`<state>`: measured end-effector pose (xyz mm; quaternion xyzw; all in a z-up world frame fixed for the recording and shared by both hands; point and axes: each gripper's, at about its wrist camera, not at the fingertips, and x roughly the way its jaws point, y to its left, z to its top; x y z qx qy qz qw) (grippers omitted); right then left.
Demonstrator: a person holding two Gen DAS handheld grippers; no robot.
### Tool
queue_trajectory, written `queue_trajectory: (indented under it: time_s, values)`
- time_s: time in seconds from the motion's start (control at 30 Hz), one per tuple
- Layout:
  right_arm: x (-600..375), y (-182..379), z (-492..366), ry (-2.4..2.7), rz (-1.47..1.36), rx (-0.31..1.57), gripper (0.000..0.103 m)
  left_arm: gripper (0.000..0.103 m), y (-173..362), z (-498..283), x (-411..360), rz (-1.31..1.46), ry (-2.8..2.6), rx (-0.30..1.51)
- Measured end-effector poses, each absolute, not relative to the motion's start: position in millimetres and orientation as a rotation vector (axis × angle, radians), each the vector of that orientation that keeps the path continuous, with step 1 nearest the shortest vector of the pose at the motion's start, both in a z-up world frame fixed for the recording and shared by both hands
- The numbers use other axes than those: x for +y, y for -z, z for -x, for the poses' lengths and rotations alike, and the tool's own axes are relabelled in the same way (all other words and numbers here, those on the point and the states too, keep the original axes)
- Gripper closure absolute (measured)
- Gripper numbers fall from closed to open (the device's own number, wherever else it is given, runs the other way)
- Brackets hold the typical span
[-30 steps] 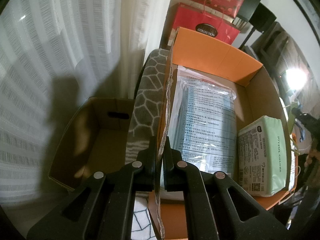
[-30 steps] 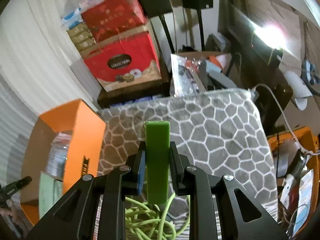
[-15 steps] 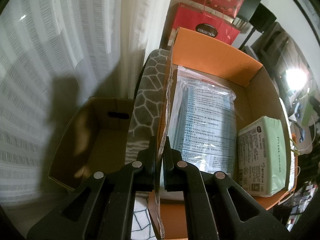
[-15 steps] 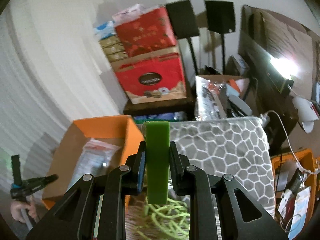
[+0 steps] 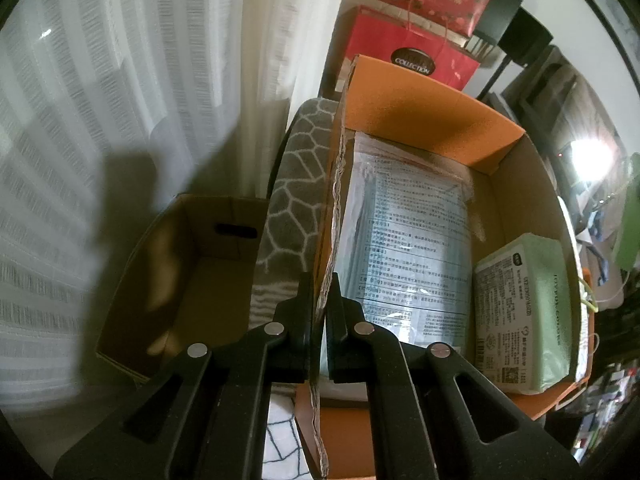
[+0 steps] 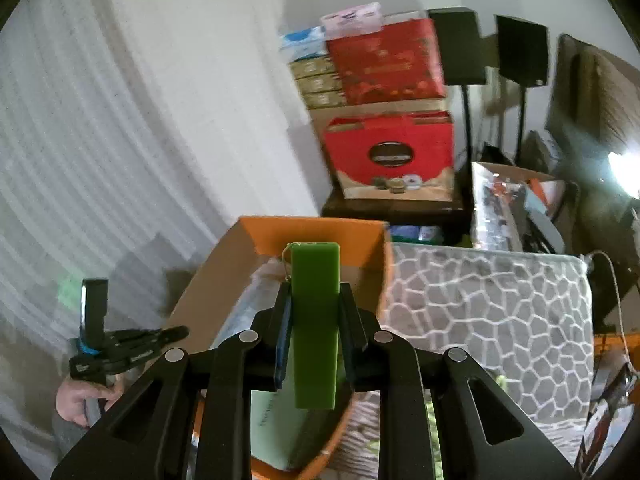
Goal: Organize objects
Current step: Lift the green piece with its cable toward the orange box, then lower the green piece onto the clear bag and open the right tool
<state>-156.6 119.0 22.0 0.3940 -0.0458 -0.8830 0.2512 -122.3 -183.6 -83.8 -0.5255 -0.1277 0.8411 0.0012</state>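
My left gripper (image 5: 321, 280) is shut on the torn left wall of the orange box (image 5: 424, 120), pinching the cardboard edge. Inside the box lie a clear packet with printed text (image 5: 412, 240) and a pale green tissue pack (image 5: 532, 312). My right gripper (image 6: 315, 292) is shut on a green block (image 6: 315, 328) that stands up between its fingers, with a thin cord at its top end. It hovers over the near end of the orange box (image 6: 312, 232). The green block (image 5: 630, 220) also shows blurred at the right edge of the left wrist view. A hand (image 6: 80, 396) holds the left gripper (image 6: 120, 352).
An open brown cardboard box (image 5: 192, 272) sits left of the orange one, by the white curtain (image 5: 120, 80). A grey honeycomb-patterned cushion (image 6: 488, 312) lies under and right of the orange box. Red gift boxes (image 6: 388, 152) are stacked behind, beside black speakers on stands (image 6: 460, 52). Clutter fills the right side.
My right gripper has carried the green block left and up, from over the cushion to over the orange box; the green cable beneath it has dropped out of view. The left gripper has not moved.
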Motion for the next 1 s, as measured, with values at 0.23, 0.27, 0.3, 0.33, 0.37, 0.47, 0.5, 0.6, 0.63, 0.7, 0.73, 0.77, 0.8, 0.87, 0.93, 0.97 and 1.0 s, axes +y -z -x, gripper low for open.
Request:
queue_trajectory:
  time_s: [0.23, 0.27, 0.3, 0.33, 0.37, 0.47, 0.5, 0.6, 0.63, 0.7, 0.73, 0.77, 0.8, 0.87, 0.93, 0.97, 1.0]
  values:
    - [59, -7, 150, 2.289, -1.102, -0.069, 0.082, 0.098, 84, 123, -188, 1.650, -2.638, -0.403]
    - [51, -5, 149, 2.277, -1.105, -0.057, 0.082, 0.098, 84, 123, -186, 1.650, -2.639, -0.402]
    - [40, -1, 149, 2.259, -1.114, -0.046, 0.082, 0.098, 84, 123, -186, 1.650, -2.639, -0.402]
    - [33, 3, 150, 2.245, -1.124, -0.041, 0.082, 0.098, 84, 123, -187, 1.650, -2.639, -0.402]
    - [25, 7, 150, 2.230, -1.137, -0.038, 0.082, 0.098, 84, 123, -187, 1.651, -2.639, -0.401]
    - [5, 24, 153, 2.184, -1.182, -0.032, 0.082, 0.098, 84, 123, -187, 1.650, -2.639, -0.402]
    - [-1, 31, 154, 2.170, -1.198, -0.026, 0.082, 0.098, 84, 123, -187, 1.650, -2.639, -0.402]
    - [-13, 47, 156, 2.144, -1.242, -0.008, 0.082, 0.098, 83, 123, -186, 1.650, -2.639, -0.403]
    - [-16, 53, 159, 2.138, -1.258, 0.002, 0.082, 0.098, 83, 123, -186, 1.650, -2.639, -0.402]
    - [-22, 63, 161, 2.132, -1.289, 0.028, 0.082, 0.098, 83, 123, -185, 1.649, -2.638, -0.404]
    - [-24, 67, 162, 2.130, -1.301, 0.035, 0.082, 0.098, 83, 123, -185, 1.648, -2.638, -0.405]
    - [-26, 72, 163, 2.127, -1.318, 0.047, 0.082, 0.098, 83, 123, -185, 1.648, -2.638, -0.406]
    - [-27, 75, 163, 2.126, -1.327, 0.056, 0.082, 0.098, 83, 123, -184, 1.647, -2.638, -0.406]
    - [-29, 80, 164, 2.127, -1.343, 0.077, 0.082, 0.098, 83, 122, -184, 1.647, -2.639, -0.406]
    - [-30, 84, 165, 2.127, -1.357, 0.090, 0.082, 0.098, 83, 122, -184, 1.647, -2.638, -0.406]
    - [-31, 86, 166, 2.127, -1.364, 0.097, 0.082, 0.098, 83, 122, -184, 1.648, -2.638, -0.406]
    - [-33, 88, 167, 2.128, -1.376, 0.111, 0.082, 0.098, 83, 122, -184, 1.648, -2.638, -0.406]
